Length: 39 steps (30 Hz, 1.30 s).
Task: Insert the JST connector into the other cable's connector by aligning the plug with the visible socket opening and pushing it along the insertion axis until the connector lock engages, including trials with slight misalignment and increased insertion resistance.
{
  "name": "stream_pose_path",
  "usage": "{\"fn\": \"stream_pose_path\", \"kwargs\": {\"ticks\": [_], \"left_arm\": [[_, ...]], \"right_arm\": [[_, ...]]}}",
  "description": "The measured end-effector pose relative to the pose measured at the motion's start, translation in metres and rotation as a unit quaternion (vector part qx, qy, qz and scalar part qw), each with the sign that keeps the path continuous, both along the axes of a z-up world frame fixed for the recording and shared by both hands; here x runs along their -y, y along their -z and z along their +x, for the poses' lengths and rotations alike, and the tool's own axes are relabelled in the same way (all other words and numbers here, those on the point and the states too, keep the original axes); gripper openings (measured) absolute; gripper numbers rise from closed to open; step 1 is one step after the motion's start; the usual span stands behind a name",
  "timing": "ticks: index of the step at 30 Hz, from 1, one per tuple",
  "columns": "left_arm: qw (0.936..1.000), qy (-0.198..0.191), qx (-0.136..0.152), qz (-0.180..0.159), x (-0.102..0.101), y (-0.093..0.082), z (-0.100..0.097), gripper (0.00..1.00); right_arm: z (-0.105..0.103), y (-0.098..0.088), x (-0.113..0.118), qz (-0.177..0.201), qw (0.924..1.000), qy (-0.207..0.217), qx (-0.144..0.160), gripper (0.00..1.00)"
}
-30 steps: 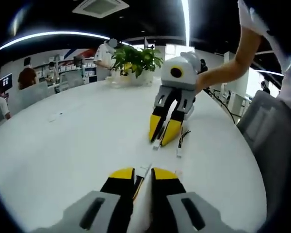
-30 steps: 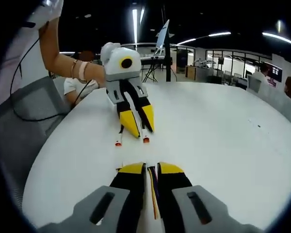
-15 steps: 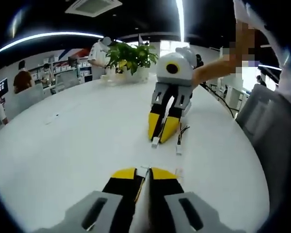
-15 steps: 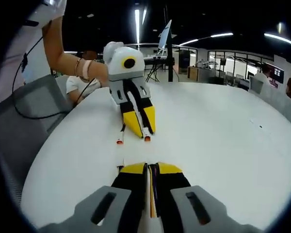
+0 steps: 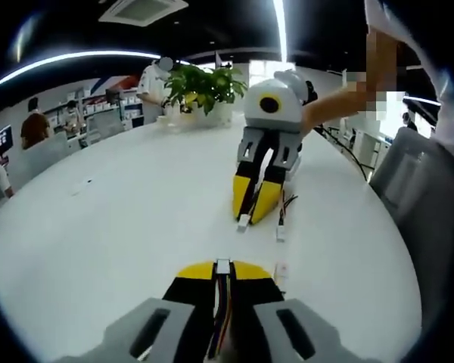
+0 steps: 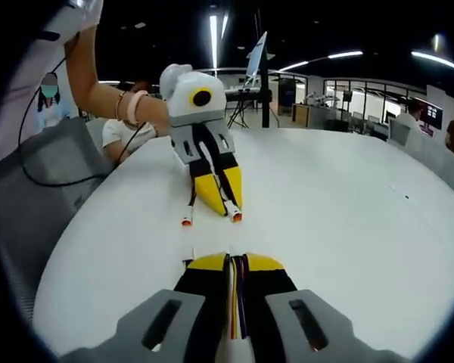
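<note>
Between your left hand-held gripper [image 5: 222,272] jaws: cable [image 5: 221,306] now clamped, white connector [image 5: 222,265] protruding. Right hand-held gripper [image 6: 237,265] likely likewise clamped; alignment next.

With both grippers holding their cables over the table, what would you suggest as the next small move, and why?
Probably raise both connectors off the white table and bring them tip to tip. The left gripper is shut on a cable whose white connector pokes past its tips, and the right gripper holds its cable low, with a wide gap between them.

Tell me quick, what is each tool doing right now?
Left tool: shut on a cable, its white connector at the tips.
Right tool: shut on a multicoloured cable.
</note>
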<state>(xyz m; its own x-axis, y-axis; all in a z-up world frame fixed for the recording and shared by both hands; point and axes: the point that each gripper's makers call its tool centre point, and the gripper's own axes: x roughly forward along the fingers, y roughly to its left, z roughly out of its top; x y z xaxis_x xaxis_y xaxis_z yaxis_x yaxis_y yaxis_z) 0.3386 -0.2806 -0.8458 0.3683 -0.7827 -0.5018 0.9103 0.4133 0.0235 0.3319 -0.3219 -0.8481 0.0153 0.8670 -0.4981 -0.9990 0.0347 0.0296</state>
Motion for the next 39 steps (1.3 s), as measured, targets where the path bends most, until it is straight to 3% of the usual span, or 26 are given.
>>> {"fn": "stream_pose_path", "kwargs": {"ticks": [5,10,21,32,39], "left_arm": [[0.9998,0.019,0.003,0.009,0.003,-0.003,-0.01,0.0],[0.999,0.04,0.013,0.014,0.007,-0.017,-0.017,0.0],[0.9976,0.059,0.028,0.026,0.006,-0.033,-0.017,0.0],[0.997,0.066,0.038,0.015,0.01,-0.053,-0.017,0.0],[0.9955,0.079,0.044,0.028,0.012,-0.055,-0.02,0.0]], "right_arm": [[-0.002,-0.004,0.002,-0.001,1.0,0.0,0.002,0.04],[-0.001,-0.016,0.002,-0.002,0.9999,0.004,-0.01,0.04],[-0.001,-0.047,0.0,-0.004,0.9998,-0.017,0.004,0.04],[-0.01,-0.06,-0.007,-0.011,0.9983,-0.047,0.034,0.04],[-0.013,-0.06,-0.012,-0.011,0.9976,-0.058,0.037,0.04]]}}
